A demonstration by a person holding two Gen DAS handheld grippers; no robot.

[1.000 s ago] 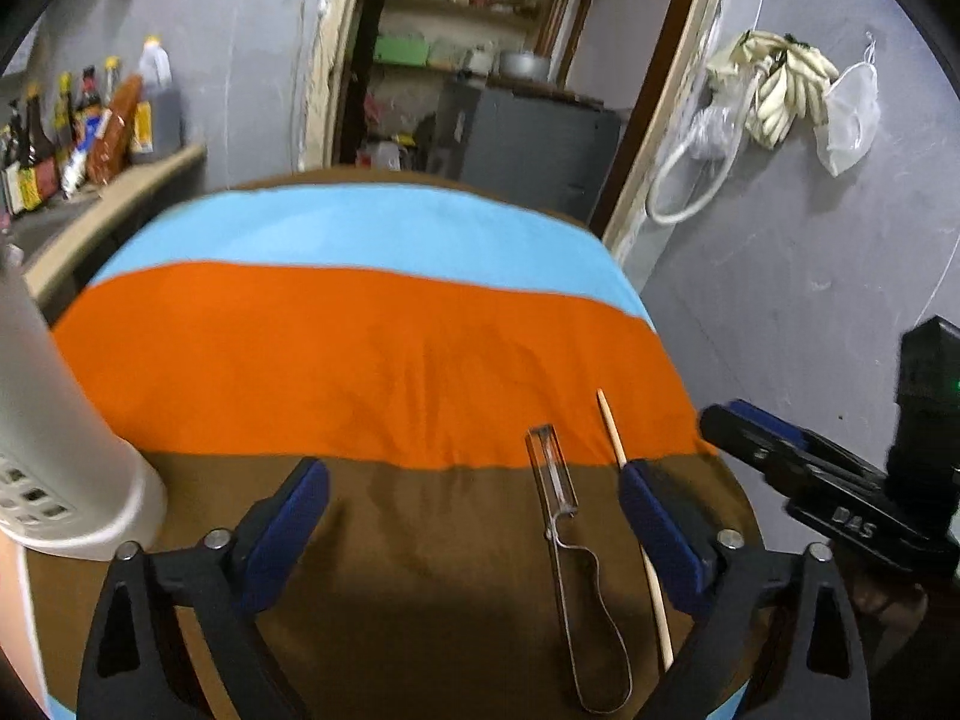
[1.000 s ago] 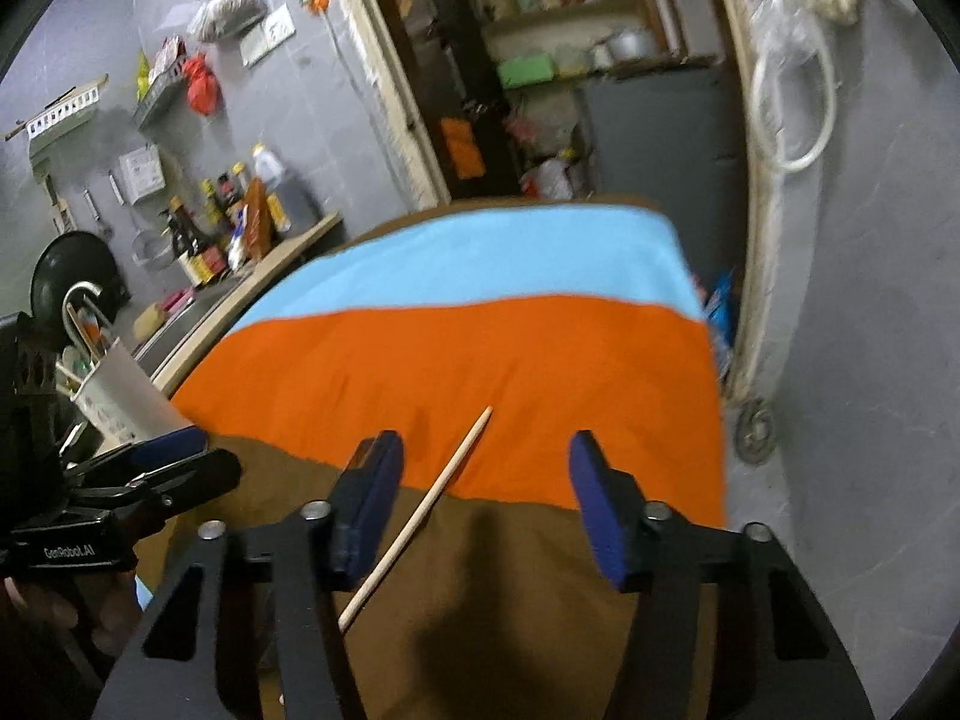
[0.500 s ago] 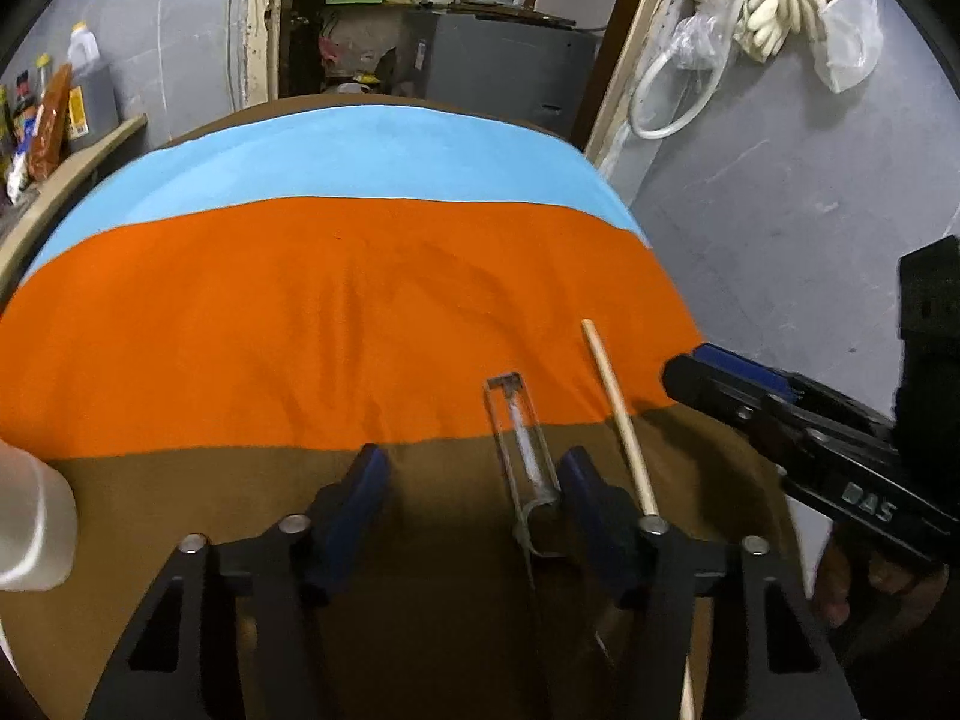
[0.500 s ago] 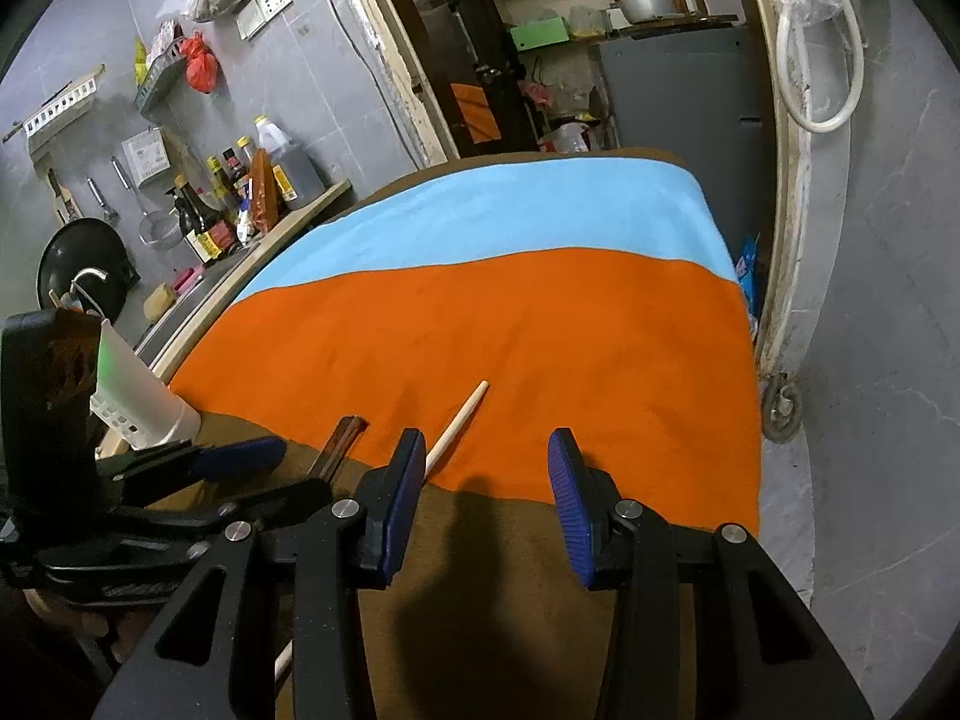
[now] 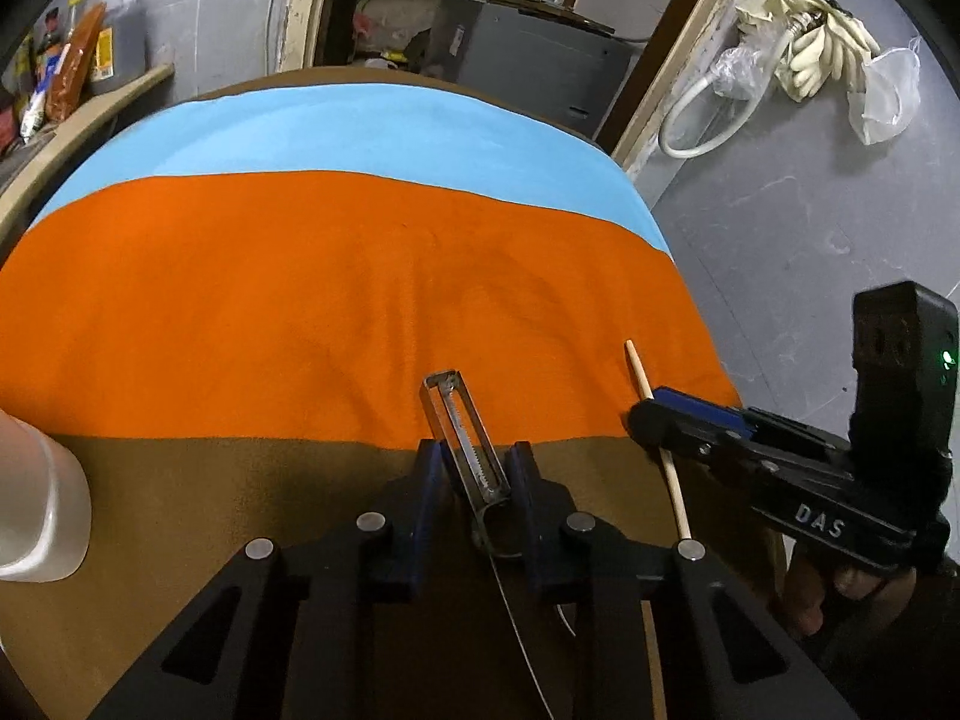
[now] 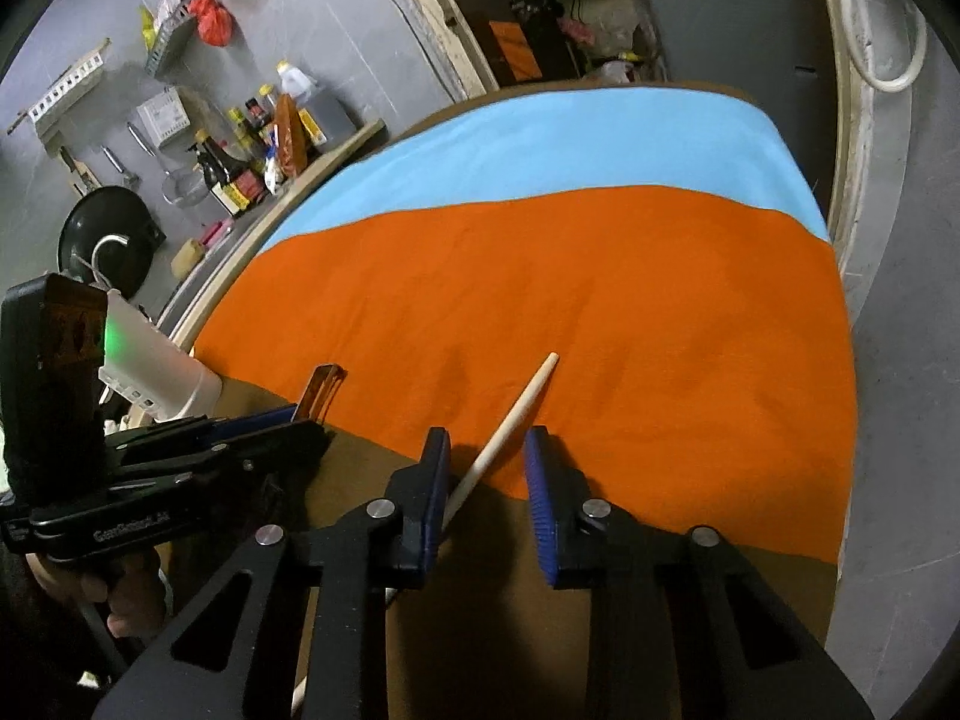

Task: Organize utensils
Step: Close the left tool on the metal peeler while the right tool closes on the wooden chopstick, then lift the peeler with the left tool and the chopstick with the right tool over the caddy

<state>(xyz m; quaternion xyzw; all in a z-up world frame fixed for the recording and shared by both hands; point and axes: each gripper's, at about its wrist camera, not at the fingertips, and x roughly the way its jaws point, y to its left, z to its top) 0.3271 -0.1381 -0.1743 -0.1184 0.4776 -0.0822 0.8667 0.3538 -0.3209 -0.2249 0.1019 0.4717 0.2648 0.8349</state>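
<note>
Left tool point(image 5: 474, 480) closing around the peeler point(image 5: 465, 438), right tool point(image 6: 487, 480) closing around the chopstick point(image 6: 510, 420); white holder point(image 6: 156, 372) at 9 o'clock awaits both.

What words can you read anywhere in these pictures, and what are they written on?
"DAS": white letters on the side of the right gripper, seen from the left wrist camera.
White lettering on the side of the left gripper, seen from the right wrist camera: it starts like "Gen" but is too blurred to read for sure.
Labels on the sauce bottles on the shelf: too small to read.
</note>
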